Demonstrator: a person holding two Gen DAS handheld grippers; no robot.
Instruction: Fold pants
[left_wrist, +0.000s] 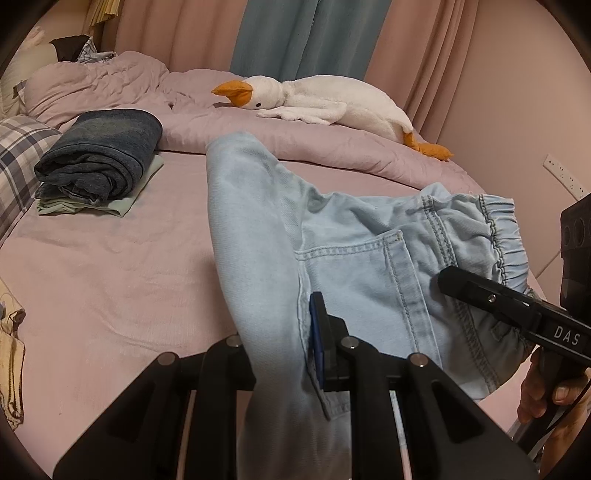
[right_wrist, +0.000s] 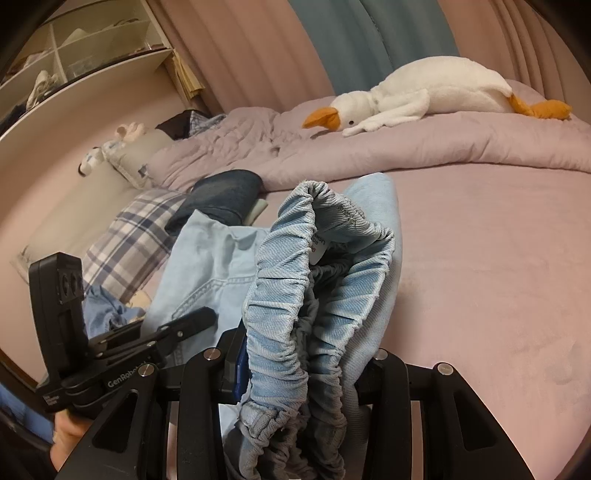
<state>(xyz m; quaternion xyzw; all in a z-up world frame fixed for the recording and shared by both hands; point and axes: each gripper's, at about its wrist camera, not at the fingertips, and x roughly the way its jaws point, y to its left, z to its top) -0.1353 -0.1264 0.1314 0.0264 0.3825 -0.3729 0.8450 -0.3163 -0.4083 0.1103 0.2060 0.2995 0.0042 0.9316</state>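
Pants (left_wrist: 351, 236) clamped in left tool (left_wrist: 291, 354) and right tool (right_wrist: 306, 373) over bed (left_wrist: 110, 266)

Both wrist views look close and downward across the bed (left_wrist: 110, 258); both share the plush goose (right_wrist: 436, 92)

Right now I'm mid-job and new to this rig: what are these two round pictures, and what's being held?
Each picture comes from a fisheye camera riding on a hand-held gripper a person carries. The left hand-held gripper is shut on the light-blue pants by the back pocket. The right hand-held gripper is shut on the bunched elastic waistband. On the pink bed lie folded clothes, a plaid pillow and a plush goose.
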